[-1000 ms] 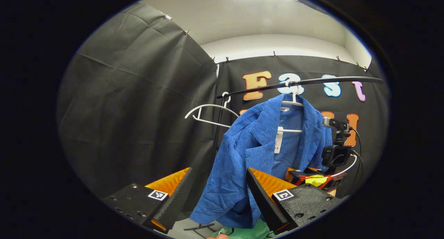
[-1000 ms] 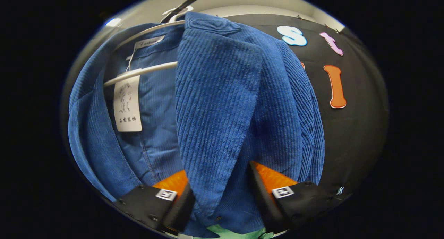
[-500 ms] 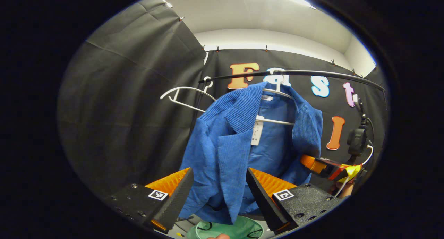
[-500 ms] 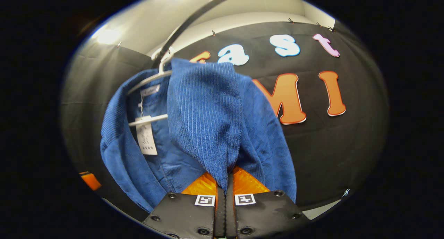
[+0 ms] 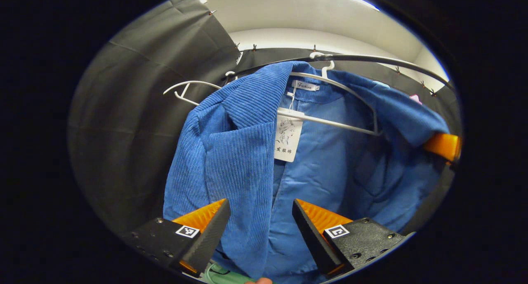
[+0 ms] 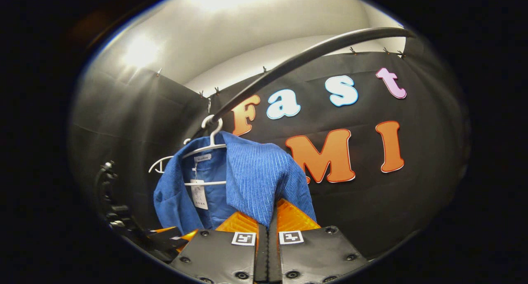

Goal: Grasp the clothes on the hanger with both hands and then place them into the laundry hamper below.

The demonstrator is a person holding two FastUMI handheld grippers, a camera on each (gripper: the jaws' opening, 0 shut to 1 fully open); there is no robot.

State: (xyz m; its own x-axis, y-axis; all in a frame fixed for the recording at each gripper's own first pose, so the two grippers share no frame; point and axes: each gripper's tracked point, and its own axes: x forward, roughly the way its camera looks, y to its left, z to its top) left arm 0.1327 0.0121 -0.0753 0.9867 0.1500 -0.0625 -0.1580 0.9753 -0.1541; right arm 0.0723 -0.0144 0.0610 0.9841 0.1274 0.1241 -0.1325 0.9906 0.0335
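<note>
Left hand-held gripper [image 5: 255, 230]: fingers spread wide apart, nothing clamped. The front edge of the blue corduroy jacket [image 5: 231, 152] hangs down through the gap between them; can't tell whether either finger touches the cloth.

Right hand-held gripper [image 6: 267, 222]: fingers pressed together, with the jacket's other front panel [image 6: 255, 181] pinched between them at the 6 o'clock edge of the right gripper view. In the left gripper view, an orange part of that gripper [image 5: 443, 146] sits at 3 o'clock, up against the pulled-out jacket edge.

Jacket is on the white hanger [image 5: 330, 121], whose hook is over the black rail [image 5: 371, 60] at 12 o'clock in the left gripper view. Left shoulder is seated on the hanger; on the right side the hanger arm is bare and the cloth is drawn off toward 3 o'clock. A paper tag [image 5: 288, 139] dangles from the hanger's crossbar at centre.

A second white hanger [image 5: 185, 90], with nothing on it, hangs on the same rail at 10 o'clock, just beside the jacket.

A sliver of something green [image 5: 222, 275] shows at 6 o'clock under the jacket hem, probably the hamper, but too little is visible to confirm.
</note>
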